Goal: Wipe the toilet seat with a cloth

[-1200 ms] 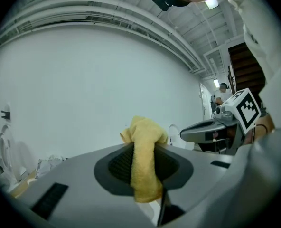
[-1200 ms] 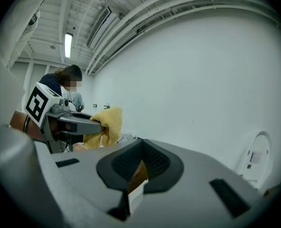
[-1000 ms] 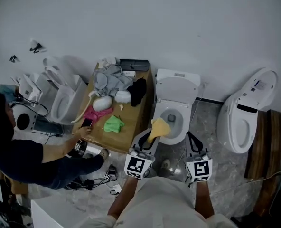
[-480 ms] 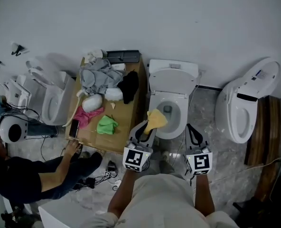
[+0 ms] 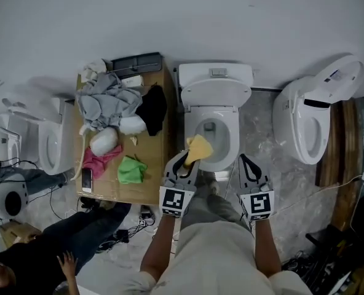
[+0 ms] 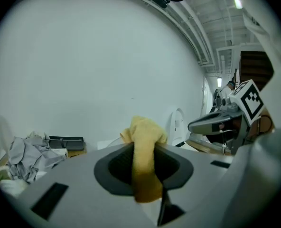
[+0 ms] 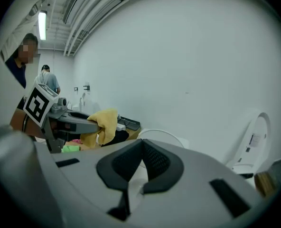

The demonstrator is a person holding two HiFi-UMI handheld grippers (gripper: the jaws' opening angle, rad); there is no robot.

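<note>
The left gripper is clamping the yellow cloth, which is hanging just over the near left rim of the toilet seat. The seat's long axis is running straight ahead, away from both grippers (its lid is standing raised). The right gripper is hovering closed and empty near the seat's right front, so the left is probably better placed to begin wiping.

Cloth hides near-left rim of toilet seat. Second person cut off at bottom-left edge of head view.
</note>
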